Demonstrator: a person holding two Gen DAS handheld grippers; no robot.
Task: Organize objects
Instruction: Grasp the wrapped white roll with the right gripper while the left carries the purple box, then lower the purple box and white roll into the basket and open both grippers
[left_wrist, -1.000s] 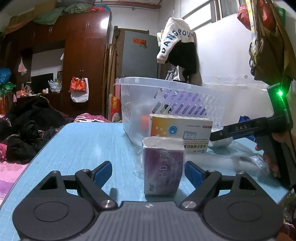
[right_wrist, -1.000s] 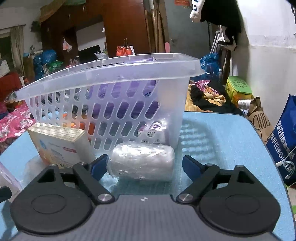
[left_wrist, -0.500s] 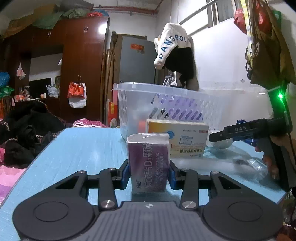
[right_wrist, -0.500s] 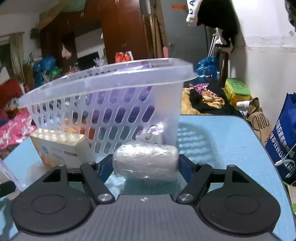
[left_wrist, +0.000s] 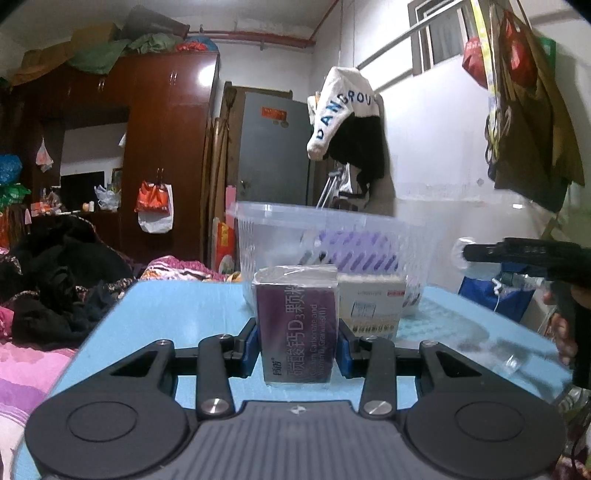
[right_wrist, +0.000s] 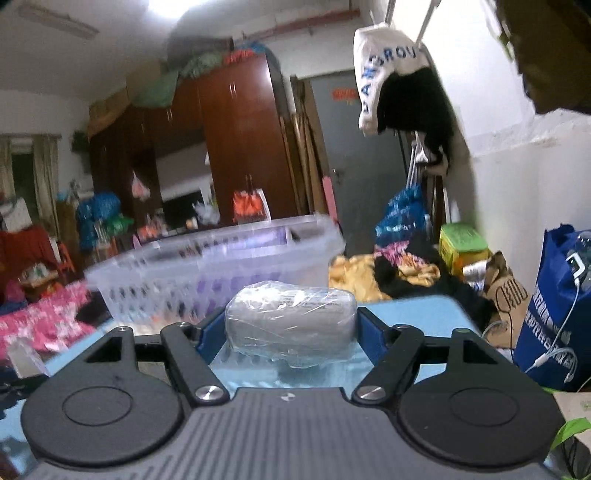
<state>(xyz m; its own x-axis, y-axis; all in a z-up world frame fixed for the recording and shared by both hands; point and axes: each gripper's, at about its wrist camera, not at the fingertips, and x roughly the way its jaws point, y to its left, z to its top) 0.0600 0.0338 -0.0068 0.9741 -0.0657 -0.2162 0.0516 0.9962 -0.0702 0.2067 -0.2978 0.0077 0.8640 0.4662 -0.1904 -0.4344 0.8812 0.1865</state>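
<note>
My left gripper (left_wrist: 298, 341) is shut on a purple medicine box (left_wrist: 297, 325) wrapped in clear film, held upright just above the blue table (left_wrist: 166, 317). Behind it stand a white and yellow box (left_wrist: 373, 308) and a clear plastic basket (left_wrist: 332, 236). In the right wrist view my right gripper (right_wrist: 290, 325) is shut on a plastic-wrapped white roll (right_wrist: 290, 321), lifted off the table, with the basket (right_wrist: 207, 273) behind and to the left. The right gripper shows as a black tool (left_wrist: 524, 254) at the right of the left wrist view.
A crumpled clear bag (left_wrist: 498, 350) lies on the table's right side. A blue shopping bag (right_wrist: 554, 314) stands off the table's right edge. Clothes are piled on a bed (left_wrist: 44, 295) to the left. A wardrobe (left_wrist: 166, 166) stands behind.
Both grippers closed on their objects and lifted them. The left took the purple box, the right took the wrapped roll and swung up and to the right, away from the basket.
</note>
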